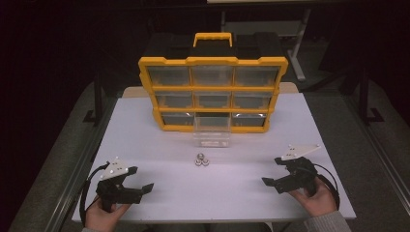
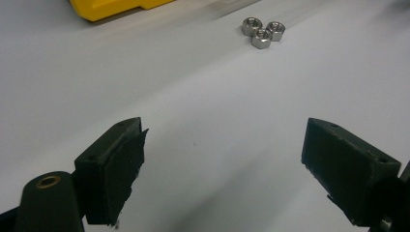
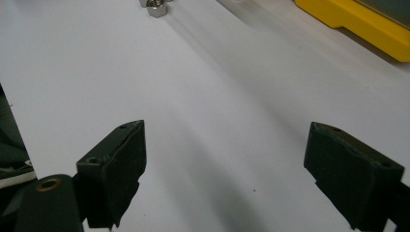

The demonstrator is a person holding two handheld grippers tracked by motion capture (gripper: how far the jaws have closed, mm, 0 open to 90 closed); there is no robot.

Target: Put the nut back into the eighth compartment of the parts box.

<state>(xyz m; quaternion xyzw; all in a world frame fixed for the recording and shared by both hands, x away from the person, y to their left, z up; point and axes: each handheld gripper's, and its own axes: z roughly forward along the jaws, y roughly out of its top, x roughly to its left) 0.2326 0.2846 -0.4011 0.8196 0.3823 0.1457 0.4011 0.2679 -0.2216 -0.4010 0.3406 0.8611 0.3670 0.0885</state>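
Note:
Three steel hex nuts [image 1: 201, 160] lie bunched together on the white table [image 1: 159, 145], in front of a clear drawer [image 1: 211, 137] pulled out of a yellow and black organiser case [image 1: 212, 92]. In the left gripper view the nuts [image 2: 261, 32] sit far ahead, right of centre. One nut [image 3: 155, 8] sits at the top edge of the right gripper view. My left gripper [image 1: 139, 179] rests near the table's front left, open, nothing between its jaws. My right gripper [image 1: 273, 170] sits near the front right, open and empty too.
The organiser stands upright at the back of the table with several clear drawers and a yellow handle [image 1: 212, 37]. Its yellow base [image 3: 353, 21] shows at the upper right of the right gripper view. Table edges lie close behind both hands.

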